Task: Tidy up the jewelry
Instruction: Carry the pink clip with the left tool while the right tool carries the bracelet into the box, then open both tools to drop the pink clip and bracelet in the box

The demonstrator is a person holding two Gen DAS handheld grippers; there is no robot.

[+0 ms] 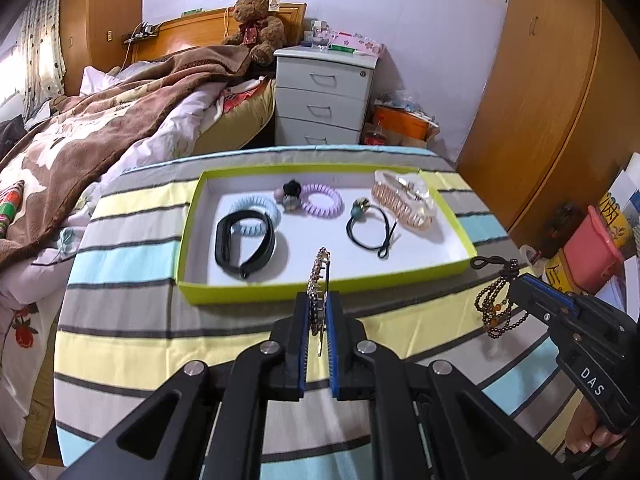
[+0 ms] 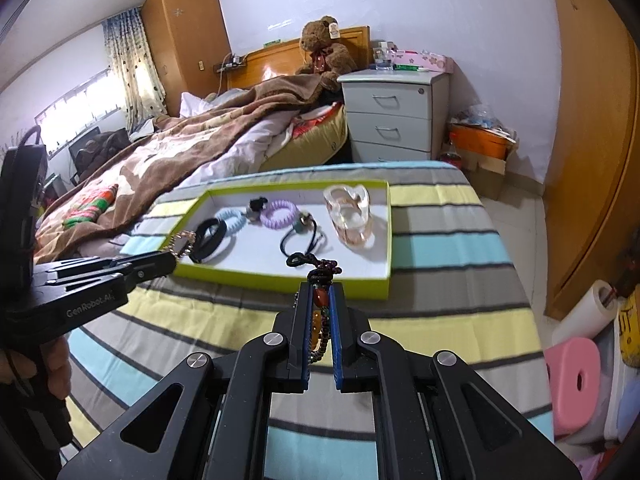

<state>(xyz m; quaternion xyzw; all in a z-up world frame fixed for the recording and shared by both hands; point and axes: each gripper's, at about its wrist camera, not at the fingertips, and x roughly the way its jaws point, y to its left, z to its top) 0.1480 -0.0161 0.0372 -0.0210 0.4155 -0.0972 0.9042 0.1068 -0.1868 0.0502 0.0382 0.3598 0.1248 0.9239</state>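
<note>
Above the striped worktop beside a bed, the left gripper clenches a rhinestone hair clip; the right gripper clenches a beaded bracelet near the green tray.

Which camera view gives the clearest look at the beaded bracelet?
The left wrist view: the beaded bracelet hangs in full loops from the right gripper, seen side-on. In the right wrist view the bracelet sits mostly squeezed between that gripper's fingers, so only its knot and some beads show.

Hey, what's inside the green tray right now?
The green tray holds a black band, blue and purple coil ties, a black elastic and a clear clip. Contents under the clip stay hidden.
</note>
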